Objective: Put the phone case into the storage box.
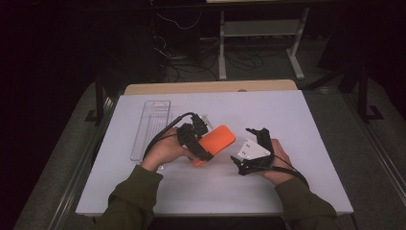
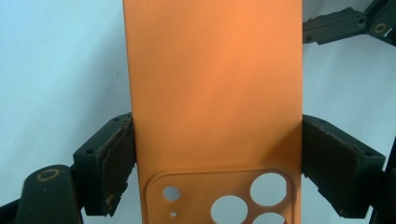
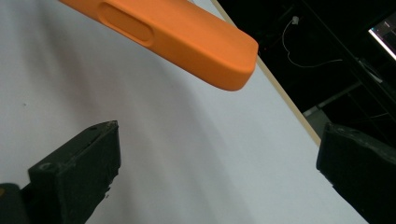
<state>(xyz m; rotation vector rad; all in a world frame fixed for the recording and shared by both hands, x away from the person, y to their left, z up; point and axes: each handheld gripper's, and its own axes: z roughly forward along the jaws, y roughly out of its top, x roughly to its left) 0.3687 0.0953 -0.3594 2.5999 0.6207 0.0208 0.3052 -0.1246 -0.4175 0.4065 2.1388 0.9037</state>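
Observation:
An orange phone case [image 1: 219, 139] is held above the white table, near its middle. My left gripper [image 1: 203, 142] is shut on it. In the left gripper view both pads press the long sides of the case [image 2: 215, 93] just above its round camera cutouts, and the left gripper [image 2: 217, 161] looks at the flat back. My right gripper [image 1: 242, 146] sits just right of the case, jaws wide open and pointing at it. From the right gripper view the case's rounded end [image 3: 187, 35] hangs ahead of the open right gripper [image 3: 219, 137], with nothing between the jaws.
A clear plastic tray [image 1: 152, 125] lies on the table's left side, beyond my left hand. The white tabletop [image 1: 297, 120] ends in a wooden strip [image 1: 210, 87] at the back. Cables and a white stand's legs [image 1: 261, 43] are on the dark floor behind.

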